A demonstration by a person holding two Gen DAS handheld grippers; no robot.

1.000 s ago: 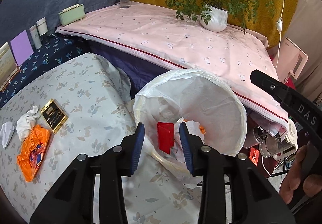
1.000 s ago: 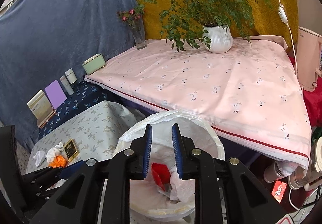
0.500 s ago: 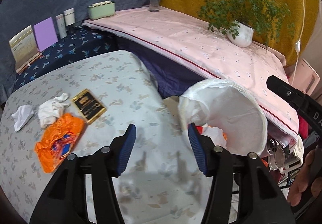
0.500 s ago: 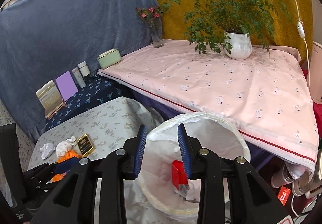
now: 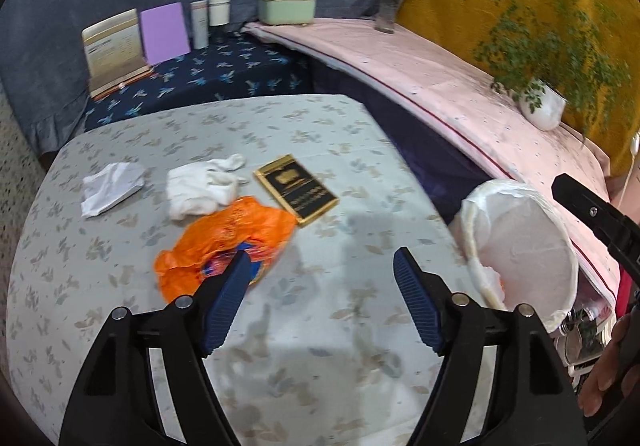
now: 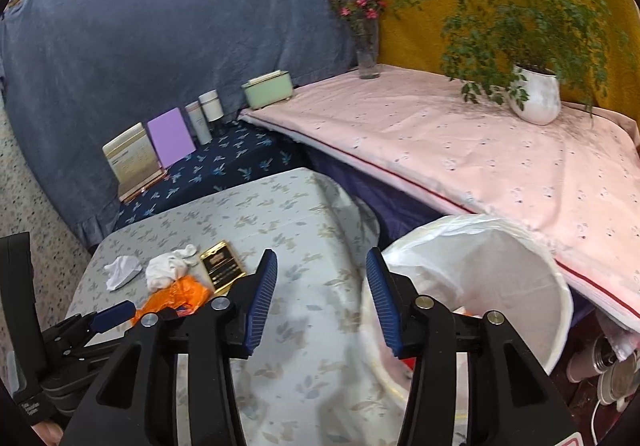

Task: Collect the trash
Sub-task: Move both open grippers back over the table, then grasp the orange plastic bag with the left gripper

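Both grippers are spread wide and hold nothing: the left gripper (image 5: 322, 266) hovers over the table (image 5: 320, 346) near the orange wrapper (image 5: 224, 242). The right gripper (image 6: 322, 270) hangs just beside the lined bin (image 6: 556, 286), with 2 crumpled tissues (image 5: 112, 187) further left.

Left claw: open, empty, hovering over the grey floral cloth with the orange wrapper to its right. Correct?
Nearly. In the left wrist view the left claw is open and empty over the cloth, but the orange wrapper lies to its left, by the left finger.
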